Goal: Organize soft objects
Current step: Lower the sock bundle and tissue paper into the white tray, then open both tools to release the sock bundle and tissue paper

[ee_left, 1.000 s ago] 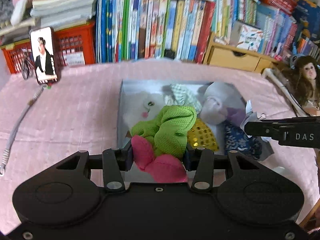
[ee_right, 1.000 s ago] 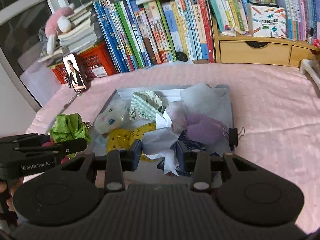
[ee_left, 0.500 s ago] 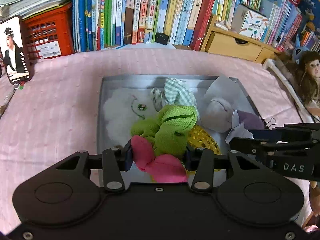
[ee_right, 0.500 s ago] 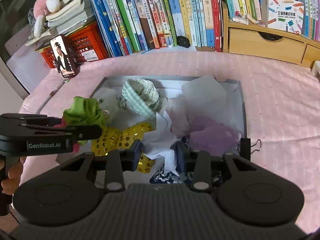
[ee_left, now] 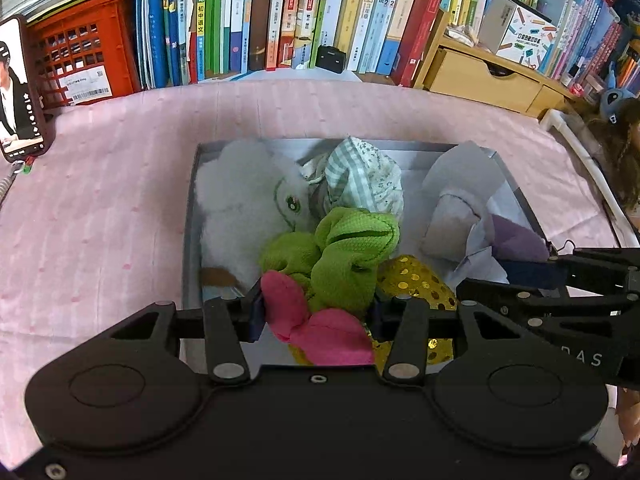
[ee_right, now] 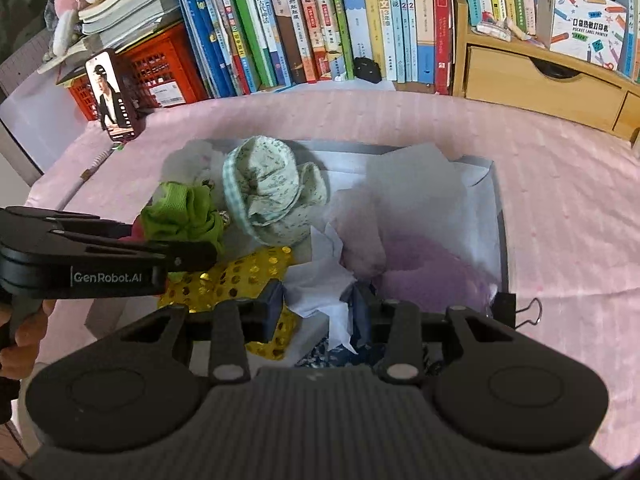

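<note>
The green toy (ee_left: 344, 256) with pink feet (ee_left: 320, 328) is gripped between the jaws of the left gripper (ee_left: 316, 308), hanging just over the near left part of the grey box (ee_left: 191, 216). In the right wrist view the same toy (ee_right: 184, 212) shows beyond the left gripper's black body (ee_right: 100, 256), with part of a hand (ee_right: 20, 344) below it.

The box sits on a pink cloth (ee_left: 100, 208) — whether a bed or a counter lies under it cannot be told. Inside lie a white plush (ee_left: 244, 208) at the left, a checked green-and-white fabric piece (ee_left: 364, 180) toward the back, a gold sequin item (ee_left: 416, 280) near the front, a pale plush (ee_left: 452, 216) and a purple one (ee_left: 516, 240) at the right, with white tissue paper (ee_right: 424, 184) under them.

The right gripper (ee_right: 320, 312) hovers over the near right part of the box, its jaws closed on a crumpled white paper (ee_right: 320, 292) — dark blue patterned cloth (ee_right: 336, 352) lies just beneath. A black binder clip (ee_right: 512, 308) sits at the box's near right rim.

Behind the cloth stand a row of books (ee_left: 300, 12), a red crate (ee_left: 80, 44), a phone (ee_left: 18, 88) propped upright, and a wooden drawer unit (ee_left: 480, 80).
</note>
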Demonstrator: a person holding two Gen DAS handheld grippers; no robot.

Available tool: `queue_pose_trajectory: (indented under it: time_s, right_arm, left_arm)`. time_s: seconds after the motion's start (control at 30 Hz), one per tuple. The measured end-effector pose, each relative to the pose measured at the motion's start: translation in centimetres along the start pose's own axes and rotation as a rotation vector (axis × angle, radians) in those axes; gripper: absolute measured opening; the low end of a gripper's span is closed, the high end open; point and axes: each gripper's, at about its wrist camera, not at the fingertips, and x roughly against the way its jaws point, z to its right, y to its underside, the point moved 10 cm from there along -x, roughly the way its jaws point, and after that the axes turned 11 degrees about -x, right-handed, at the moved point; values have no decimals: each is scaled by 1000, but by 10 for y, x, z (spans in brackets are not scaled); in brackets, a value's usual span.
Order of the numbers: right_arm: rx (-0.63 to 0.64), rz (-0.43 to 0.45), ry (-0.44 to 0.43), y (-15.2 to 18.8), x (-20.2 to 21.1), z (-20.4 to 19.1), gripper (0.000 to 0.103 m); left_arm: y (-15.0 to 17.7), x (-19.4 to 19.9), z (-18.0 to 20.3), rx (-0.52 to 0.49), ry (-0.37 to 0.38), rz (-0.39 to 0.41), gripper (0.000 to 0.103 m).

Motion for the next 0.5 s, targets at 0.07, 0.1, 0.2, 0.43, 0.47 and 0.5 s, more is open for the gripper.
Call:
queue_pose_trajectory:
  time_s: [0.07,0.1,0.2,0.43,0.47,0.5]
  right_arm:
    - [-2,-2,1,-1,-2,1,47]
    - [-3,-2,1,-1,-2,2,48]
    - [-5,-1,2,-2,-2,2,49]
    - [-8,15,-7,-3,5,-1,65]
    - [-10,18,-7,-3,6,-1,66]
    - [-10,21,-9,-3,8,-2,67]
  left_arm:
    - [0,-2,0,1,2,-2,46]
    - [0,-2,0,2,3,-3,47]
    - [0,-2,0,8,4,-8,48]
    - [1,4,2,-4,-16,-15,55]
    - [2,5,3,-4,-19,-16,56]
    - [3,6,3,-6,-22,-15,57]
